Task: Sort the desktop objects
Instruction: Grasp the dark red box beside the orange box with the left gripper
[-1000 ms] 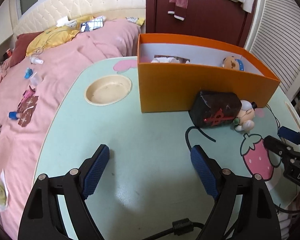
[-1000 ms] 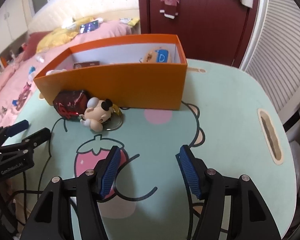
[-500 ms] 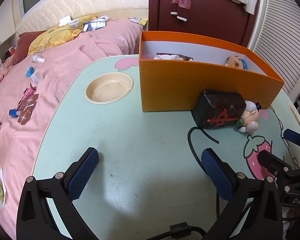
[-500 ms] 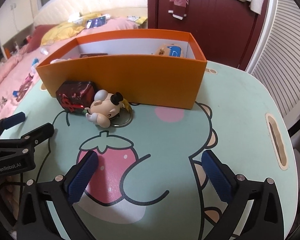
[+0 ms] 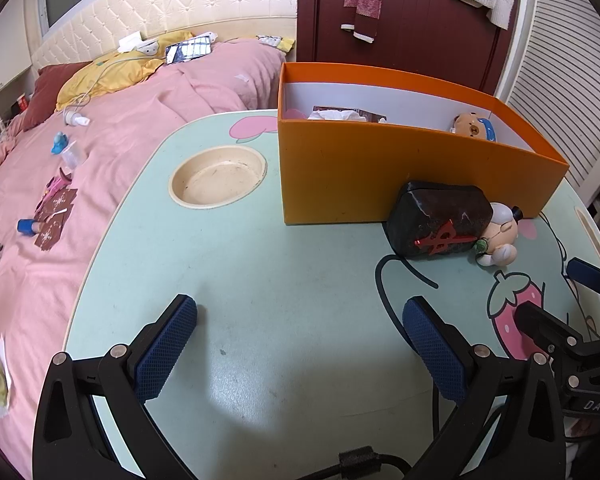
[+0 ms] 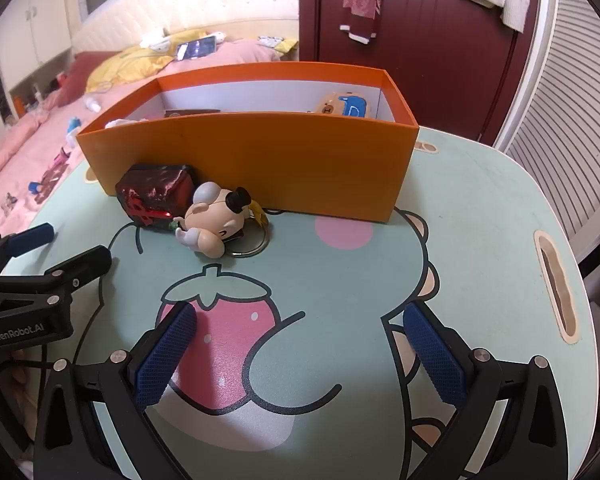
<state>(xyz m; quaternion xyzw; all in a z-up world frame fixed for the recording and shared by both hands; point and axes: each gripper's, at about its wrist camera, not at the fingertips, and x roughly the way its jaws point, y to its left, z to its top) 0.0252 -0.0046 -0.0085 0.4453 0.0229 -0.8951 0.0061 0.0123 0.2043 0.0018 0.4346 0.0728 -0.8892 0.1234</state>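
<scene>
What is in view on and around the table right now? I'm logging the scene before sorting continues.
table: 1, mint green with cartoon print, under everything
box: 1, orange, open top, back of table
tissue pack: 1, white, in box, left end
bear toy: 1, tan and blue, in box, right end
dark pouch: 1, dark red-black with red emblem, on table against box front
figurine keychain: 1, cream with black hat, on table beside pouch
cup recess: 1, cream, table's left side
bed: 1, pink, left of table
left hand-held gripper: 1, black with blue pads, open
right hand-held gripper: 1, black with blue pads, open
</scene>
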